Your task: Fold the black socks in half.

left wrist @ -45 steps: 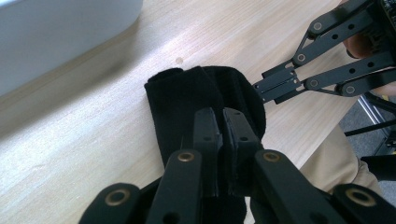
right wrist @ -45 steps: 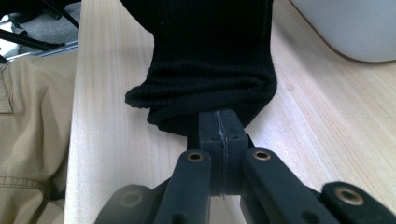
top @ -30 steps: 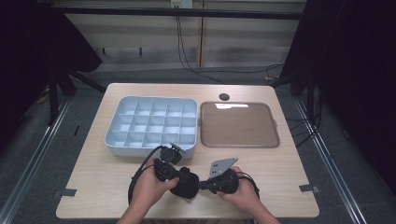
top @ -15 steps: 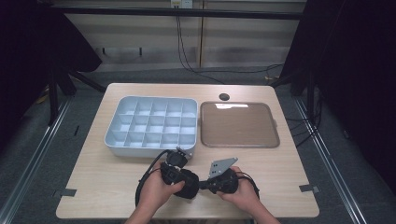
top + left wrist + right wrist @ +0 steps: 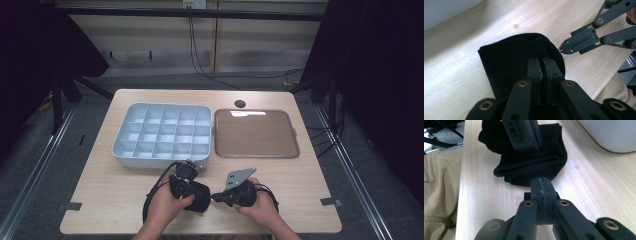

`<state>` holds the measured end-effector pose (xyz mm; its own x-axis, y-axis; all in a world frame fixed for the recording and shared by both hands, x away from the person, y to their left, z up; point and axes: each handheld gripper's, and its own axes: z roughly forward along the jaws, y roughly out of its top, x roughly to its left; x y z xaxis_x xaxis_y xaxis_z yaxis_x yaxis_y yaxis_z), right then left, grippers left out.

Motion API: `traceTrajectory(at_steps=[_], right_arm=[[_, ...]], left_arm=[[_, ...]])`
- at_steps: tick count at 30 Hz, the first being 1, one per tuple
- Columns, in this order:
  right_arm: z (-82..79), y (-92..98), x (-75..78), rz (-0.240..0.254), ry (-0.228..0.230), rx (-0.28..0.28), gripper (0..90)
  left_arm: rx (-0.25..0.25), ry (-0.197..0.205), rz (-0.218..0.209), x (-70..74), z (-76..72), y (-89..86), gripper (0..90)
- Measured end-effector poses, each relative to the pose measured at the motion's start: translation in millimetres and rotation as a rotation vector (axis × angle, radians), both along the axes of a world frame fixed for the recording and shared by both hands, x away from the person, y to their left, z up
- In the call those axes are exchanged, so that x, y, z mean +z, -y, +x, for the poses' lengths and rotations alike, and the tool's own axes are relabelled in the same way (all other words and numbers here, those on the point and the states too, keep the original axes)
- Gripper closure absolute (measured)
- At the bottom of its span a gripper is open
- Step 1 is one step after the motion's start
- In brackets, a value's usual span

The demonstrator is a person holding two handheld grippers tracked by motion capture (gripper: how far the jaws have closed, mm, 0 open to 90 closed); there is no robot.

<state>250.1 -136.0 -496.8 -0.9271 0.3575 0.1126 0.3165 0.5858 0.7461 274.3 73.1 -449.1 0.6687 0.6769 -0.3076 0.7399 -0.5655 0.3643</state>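
1. The wooden table is carrying everything, with the person's two hands coming in at its near edge.
2. The white compartment tray is sitting on the far left half, and the brown flat tray is lying just beside it on the right; both are standing apart from the work.
3. The black folded cloth is lying on the table near the front edge, between the two hands and just in front of the compartment tray's near right corner. In the left gripper view it is showing as a doubled band, its fold rounding over at the end that is facing the other tool.
4. The left gripper is pinching that cloth, its jaws pressed together on a layer of it, so the left hand is the nearer one by far.
5. The right gripper is sitting with its jaws pressed together on nothing, tips just short of the cloth's rounded end.
6. The cloth's long axis is running roughly across the table, from one hand towards the other, so it is lying straight ahead of the right tool. My judgement: the right jaws will need spreading before taking that near end.
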Motion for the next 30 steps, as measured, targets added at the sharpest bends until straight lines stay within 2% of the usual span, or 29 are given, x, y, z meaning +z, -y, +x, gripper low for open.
traceTrajectory(at_steps=[1, 9, 15, 22, 24, 26, 30], right_arm=[[-0.3, -0.3, 0.1, 0.001, -0.002, 0.000, 90.0], [-1.3, -4.3, -2.3, -0.015, 0.002, 0.023, 90.0], [-1.1, -5.2, -4.3, -0.015, -0.002, 0.020, 90.0], [-1.5, -7.6, -6.2, -0.022, 0.008, 0.030, 90.0], [-1.6, -7.4, -6.5, -0.028, 0.002, 0.030, 89.8], [-1.0, -4.4, -4.6, -0.041, 0.008, 0.015, 89.4], [3.6, 8.1, 0.1, -0.010, 0.002, -0.034, 89.4]], left_arm=[[-0.011, -0.002, -0.002, 1.3, 0.6, -2.0, 84.3], [0.003, 0.002, -0.054, 15.1, 0.3, -5.5, 84.4], [-0.012, 0.012, -0.066, 19.2, -1.5, -0.3, 84.3], [-0.033, -0.001, -0.057, 7.5, -0.5, 13.4, 84.3], [-0.017, -0.001, -0.041, 2.3, 0.5, 15.4, 84.4], [-0.014, -0.016, -0.048, -2.2, 2.1, 14.5, 84.4], [-0.014, -0.011, -0.042, -8.6, 1.9, 16.6, 84.4]])
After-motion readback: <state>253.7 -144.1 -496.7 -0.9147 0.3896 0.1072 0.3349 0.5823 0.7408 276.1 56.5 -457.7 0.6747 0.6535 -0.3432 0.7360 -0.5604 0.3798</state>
